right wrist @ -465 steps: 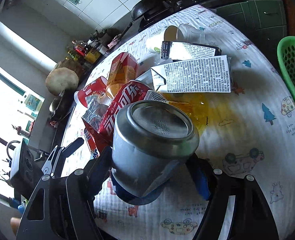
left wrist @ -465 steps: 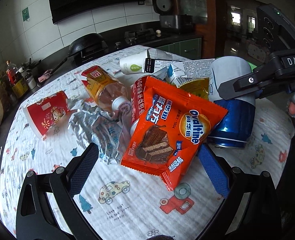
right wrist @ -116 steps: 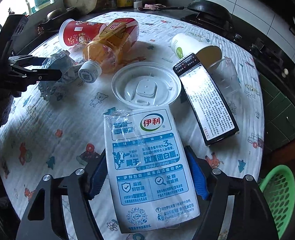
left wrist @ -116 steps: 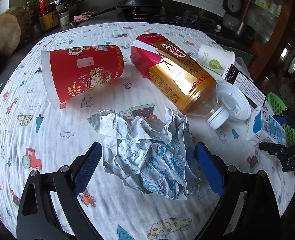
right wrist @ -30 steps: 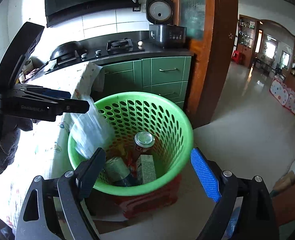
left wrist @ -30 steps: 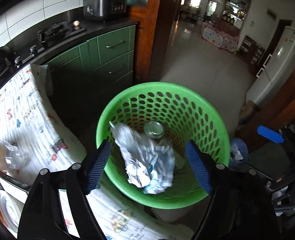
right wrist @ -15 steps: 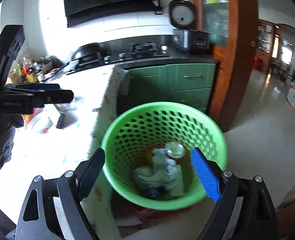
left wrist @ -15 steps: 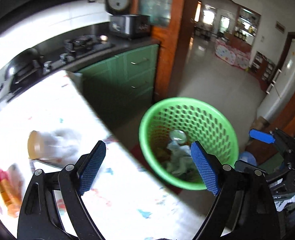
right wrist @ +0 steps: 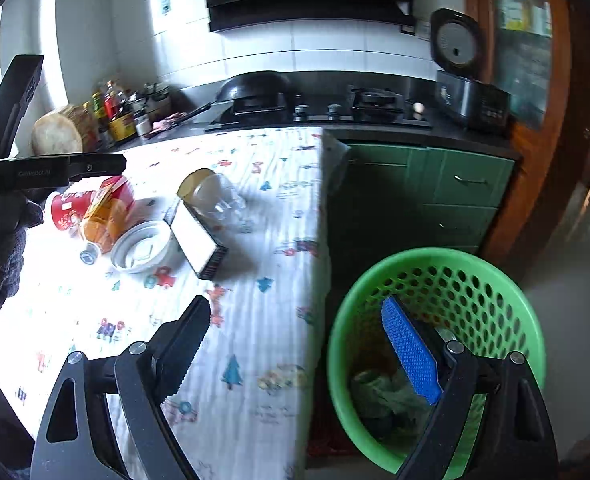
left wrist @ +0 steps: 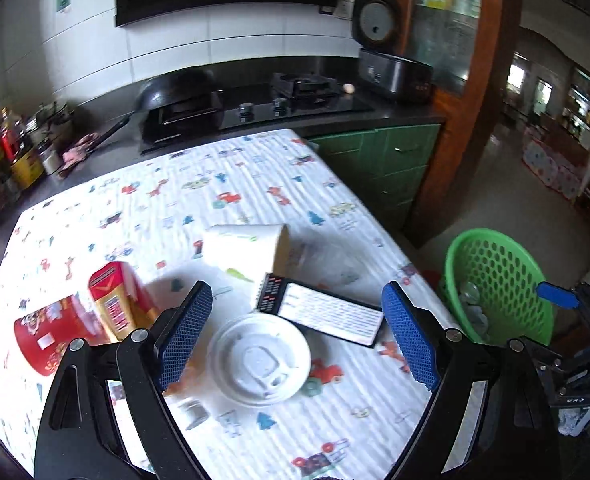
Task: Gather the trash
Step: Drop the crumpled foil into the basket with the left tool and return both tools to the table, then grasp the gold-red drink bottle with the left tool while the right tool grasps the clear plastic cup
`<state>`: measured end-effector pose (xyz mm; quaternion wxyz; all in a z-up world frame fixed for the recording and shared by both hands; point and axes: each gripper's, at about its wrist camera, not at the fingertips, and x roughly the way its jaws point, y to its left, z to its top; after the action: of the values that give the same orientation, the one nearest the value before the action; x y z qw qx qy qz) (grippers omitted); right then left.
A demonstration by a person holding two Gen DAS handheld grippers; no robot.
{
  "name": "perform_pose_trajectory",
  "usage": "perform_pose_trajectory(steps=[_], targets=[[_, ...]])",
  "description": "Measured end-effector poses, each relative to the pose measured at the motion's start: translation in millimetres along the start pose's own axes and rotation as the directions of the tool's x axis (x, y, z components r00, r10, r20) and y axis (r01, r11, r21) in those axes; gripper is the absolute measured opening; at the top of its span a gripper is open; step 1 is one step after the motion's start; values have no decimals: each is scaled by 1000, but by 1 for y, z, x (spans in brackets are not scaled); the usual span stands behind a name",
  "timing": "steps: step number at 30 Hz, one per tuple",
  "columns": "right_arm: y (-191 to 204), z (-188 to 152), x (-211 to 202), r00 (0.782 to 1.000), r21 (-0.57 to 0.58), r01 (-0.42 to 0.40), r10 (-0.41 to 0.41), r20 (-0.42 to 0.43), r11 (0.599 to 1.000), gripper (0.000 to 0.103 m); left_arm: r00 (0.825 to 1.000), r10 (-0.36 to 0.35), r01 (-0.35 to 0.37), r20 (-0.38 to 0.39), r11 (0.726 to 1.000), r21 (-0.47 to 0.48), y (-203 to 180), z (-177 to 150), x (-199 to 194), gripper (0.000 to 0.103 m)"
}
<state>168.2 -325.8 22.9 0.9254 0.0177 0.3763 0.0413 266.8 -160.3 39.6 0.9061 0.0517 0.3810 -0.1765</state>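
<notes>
My left gripper (left wrist: 295, 340) is open and empty above the table, over a white plastic lid (left wrist: 259, 361). Around it lie a flat black-edged box (left wrist: 327, 314), a white paper cup (left wrist: 243, 249), a clear plastic cup (left wrist: 323, 258), a tea bottle (left wrist: 115, 308) and a red paper cup (left wrist: 47, 336). My right gripper (right wrist: 299, 346) is open and empty at the table's edge, beside the green basket (right wrist: 491, 276), which holds crumpled trash (right wrist: 383, 396). The same lid (right wrist: 143, 246), box (right wrist: 195, 242) and bottle (right wrist: 103, 216) show in the right wrist view.
The table wears a white cloth with cartoon prints (left wrist: 255, 184). The green basket (left wrist: 495, 272) stands on the floor off the table's right edge. Green cabinets (right wrist: 435, 192), a stove with a wok (right wrist: 255, 88) and a rice cooker (right wrist: 467, 92) are behind.
Both grippers have swung away from the basket toward the table. The crumpled wrapper and the milk carton now lie in the basket. The left gripper has come over the lid.
</notes>
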Motion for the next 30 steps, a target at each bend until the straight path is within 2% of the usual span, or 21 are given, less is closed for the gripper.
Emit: perform_pose_trajectory(steps=[6,11,13,20,30], targets=[[32,23,27,998,-46,-61,60,-23,997,85,994,109,-111,-27,988,-109,65,-10,-3,86],[46,44,51,995,-37,-95,94,-40,995,85,986,154,-162,-64,974,-158,96,-18,-1,87],[49,52,63,992,-17,-111,110,-55,994,85,985,158,-169,-73,968,-184,107,-22,1,90],[57,78,98,984,82,-142,150,-101,986,81,983,137,-164,-118,951,-260,130,-28,22,91],[57,107,141,963,274,-189,232,-134,943,74,985,71,-123,-155,926,-356,146,-34,50,92]])
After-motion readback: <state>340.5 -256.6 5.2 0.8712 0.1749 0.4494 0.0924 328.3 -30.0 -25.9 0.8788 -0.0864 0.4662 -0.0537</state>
